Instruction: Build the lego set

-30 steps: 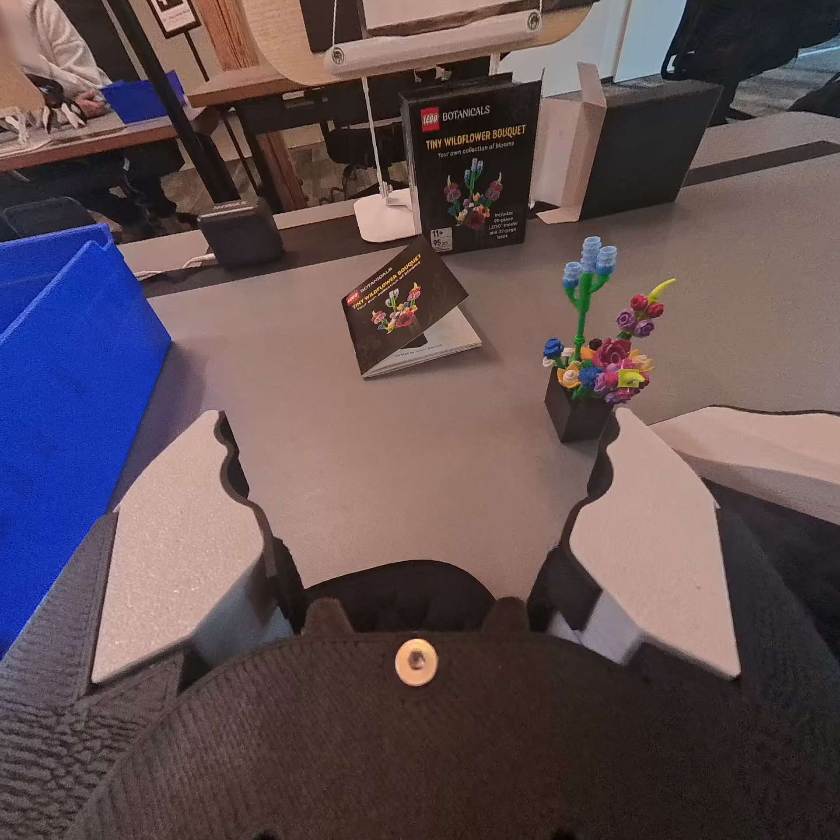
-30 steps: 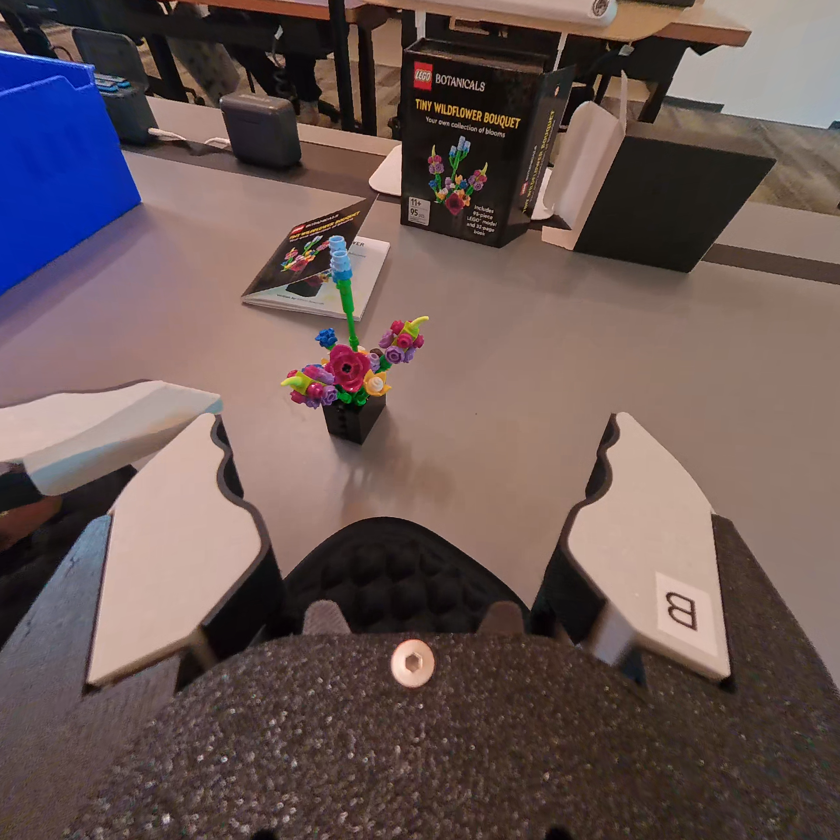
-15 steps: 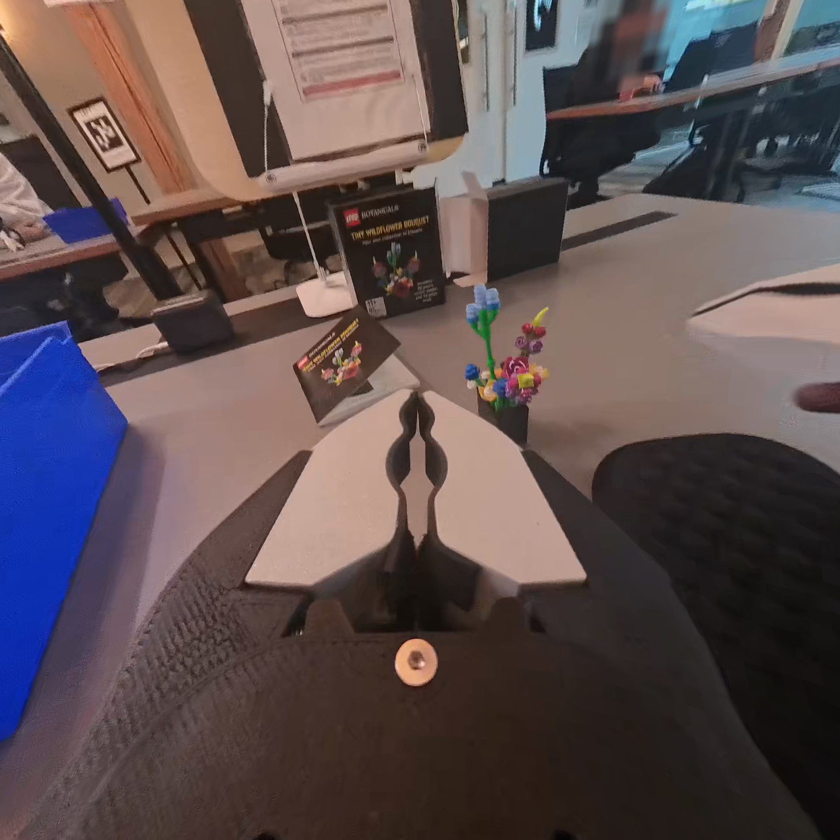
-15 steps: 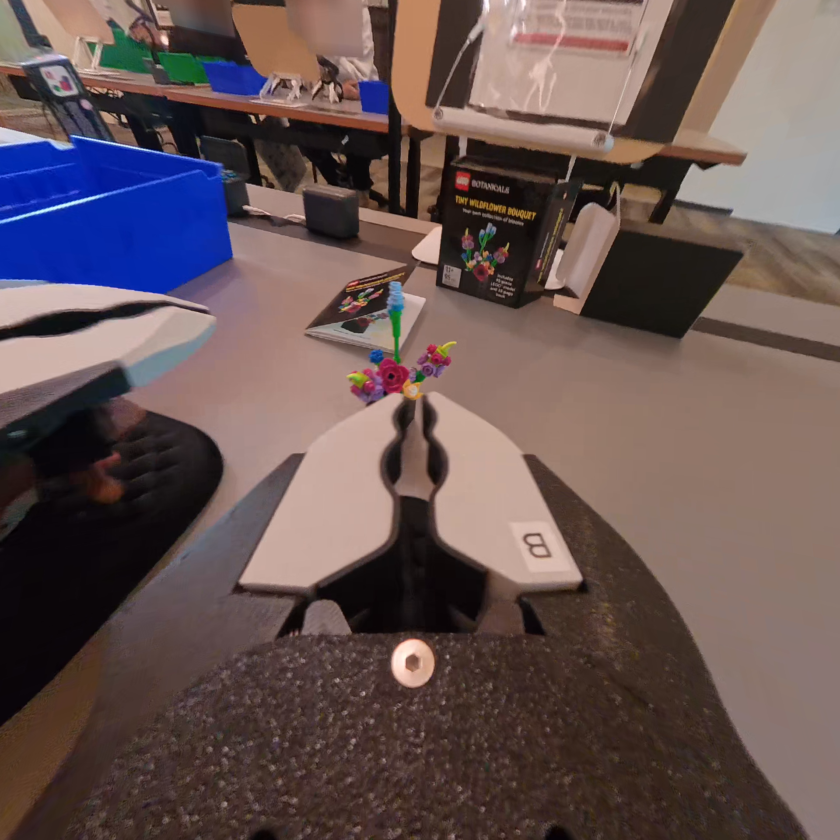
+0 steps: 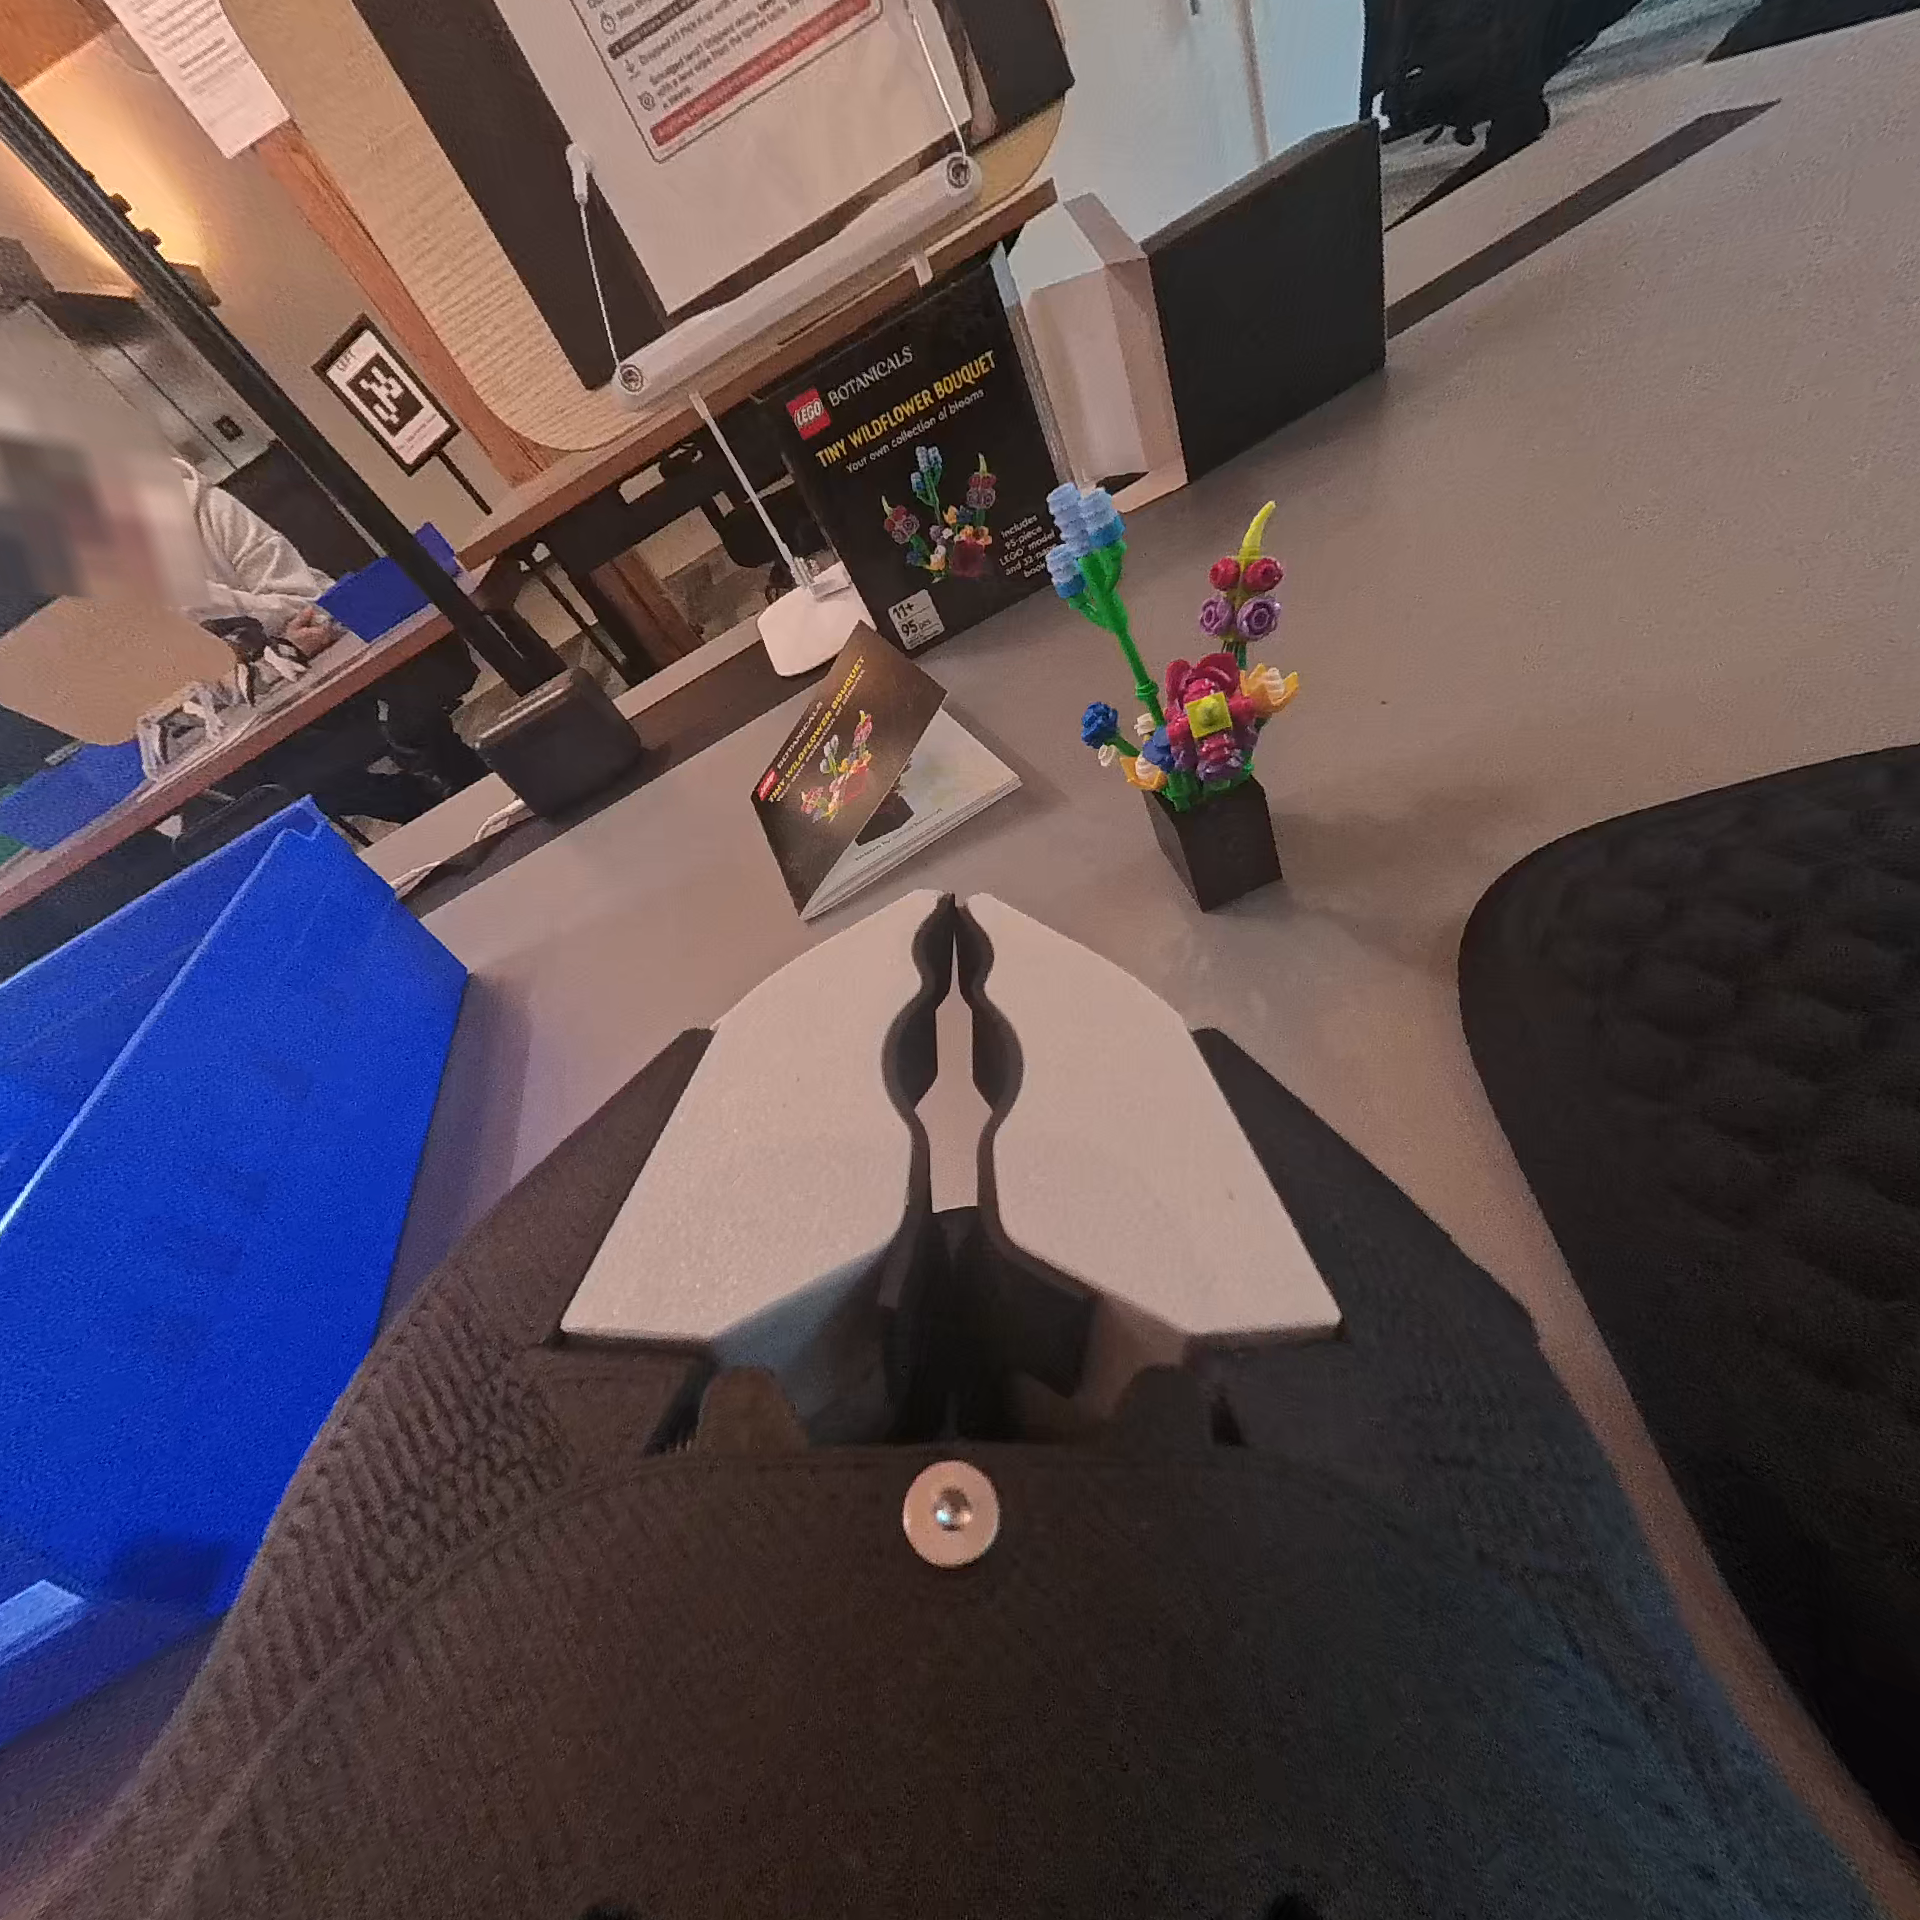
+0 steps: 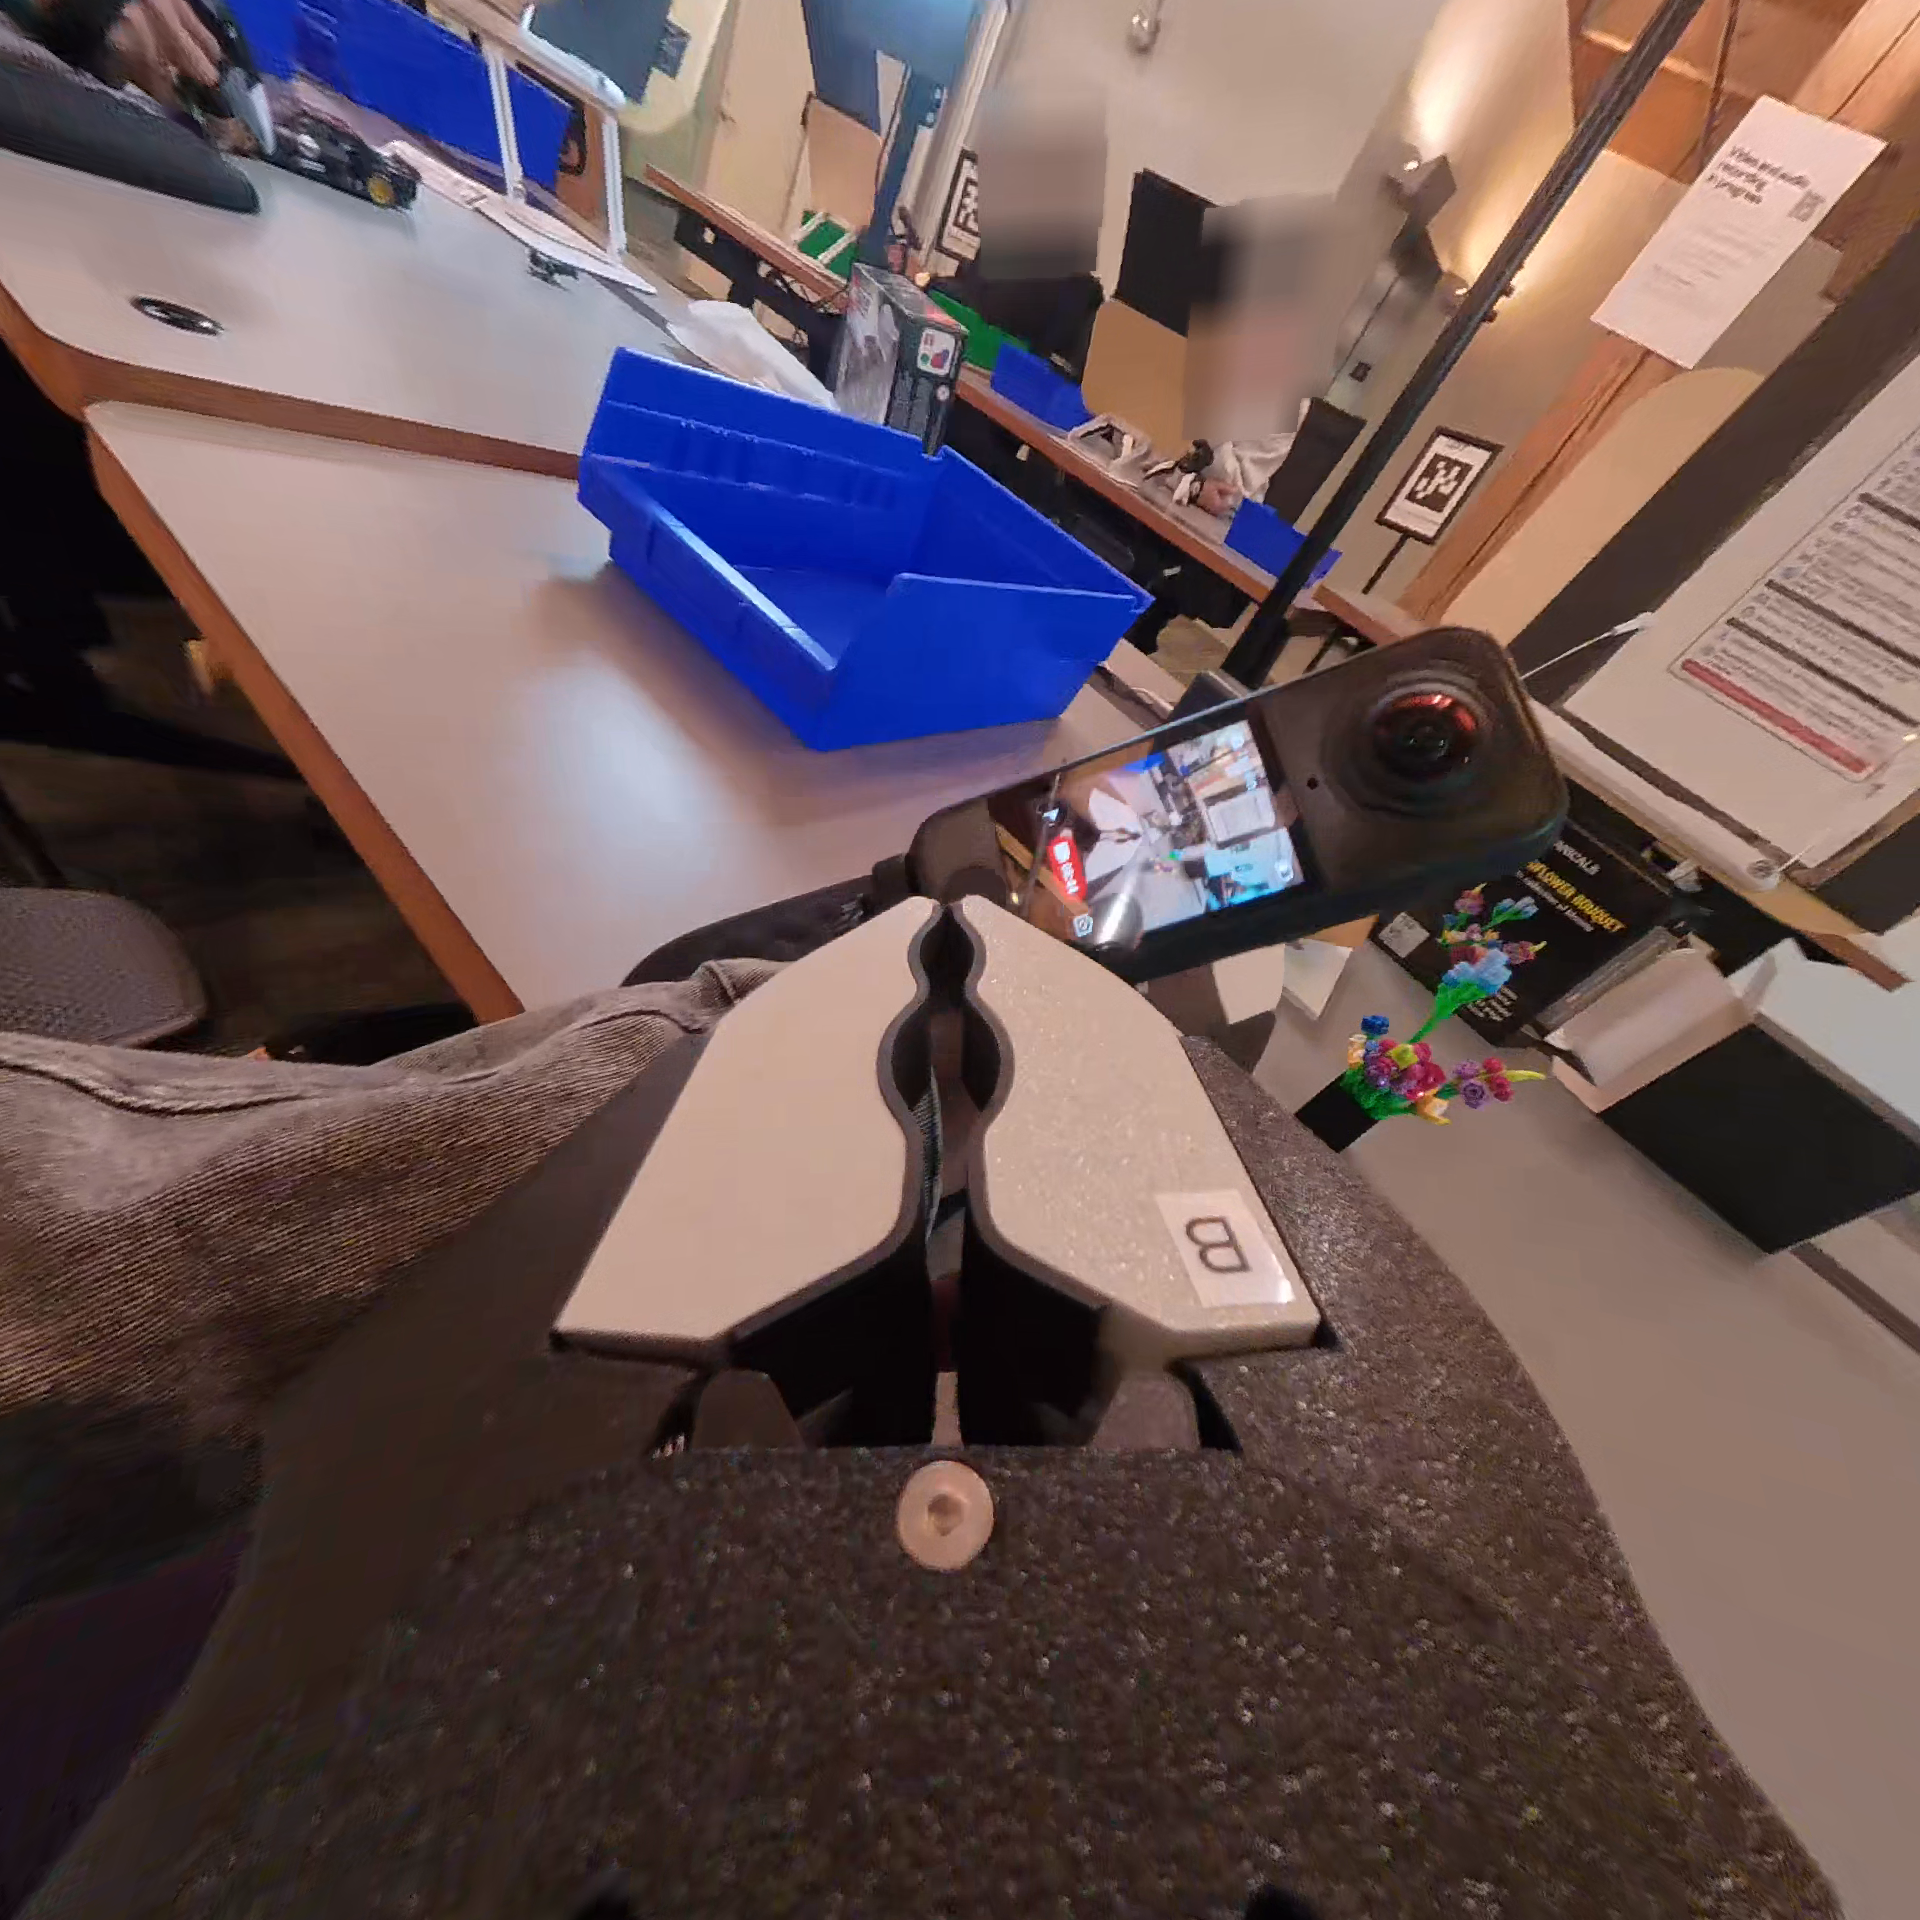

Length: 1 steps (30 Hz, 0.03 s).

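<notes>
On the grey table [image 5: 1558,540], both tools have changed since a second ago: the left gripper [image 5: 954,914] and the right gripper [image 6: 948,920], then spread wide, now have their fingers pressed together with nothing between them. The right one has also swung away to the left, so its view takes in the blue bin [image 6: 831,582], the neighbouring desks and a black camera [image 6: 1299,810] just past its tips.

The table stands in a workroom with wooden panels and other benches. On it lie the open instruction booklet [image 5: 862,769], the black set box [image 5: 914,488] standing behind it, and a blue bin [image 5: 208,1143] at the left.

The lego bouquet [image 5: 1195,727] stands upright in its black pot, ahead and right of the left gripper's tips, apart from them. In the right view it sits off to the right [image 6: 1423,1060], blurred, probably untouched.
</notes>
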Tool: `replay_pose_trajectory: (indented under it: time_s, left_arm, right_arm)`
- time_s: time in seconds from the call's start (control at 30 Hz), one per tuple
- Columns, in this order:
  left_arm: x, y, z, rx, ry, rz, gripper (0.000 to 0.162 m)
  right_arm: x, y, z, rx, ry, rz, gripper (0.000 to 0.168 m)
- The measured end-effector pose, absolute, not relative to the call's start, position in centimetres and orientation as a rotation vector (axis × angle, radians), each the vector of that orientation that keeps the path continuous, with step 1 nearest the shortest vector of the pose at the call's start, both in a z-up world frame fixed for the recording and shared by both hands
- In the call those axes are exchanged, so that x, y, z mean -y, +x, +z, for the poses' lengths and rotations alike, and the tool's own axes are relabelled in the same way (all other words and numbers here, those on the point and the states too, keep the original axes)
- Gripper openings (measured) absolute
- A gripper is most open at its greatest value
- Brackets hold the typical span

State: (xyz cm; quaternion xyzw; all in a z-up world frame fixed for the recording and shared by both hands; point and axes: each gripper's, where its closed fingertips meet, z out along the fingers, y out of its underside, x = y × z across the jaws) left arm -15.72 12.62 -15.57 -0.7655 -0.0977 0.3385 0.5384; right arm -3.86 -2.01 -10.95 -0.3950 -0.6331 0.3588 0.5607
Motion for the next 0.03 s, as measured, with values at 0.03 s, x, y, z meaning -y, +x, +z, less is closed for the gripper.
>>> replay_pose_trajectory:
  time_s: [0.03]
  left_arm:
    - [-12.66, -15.7, -15.57, 0.229, -1.82, 0.809, 0.0]
  right_arm:
    - [2.05, -3.97, -10.76, 1.489, -0.922, 0.842, 0.0]
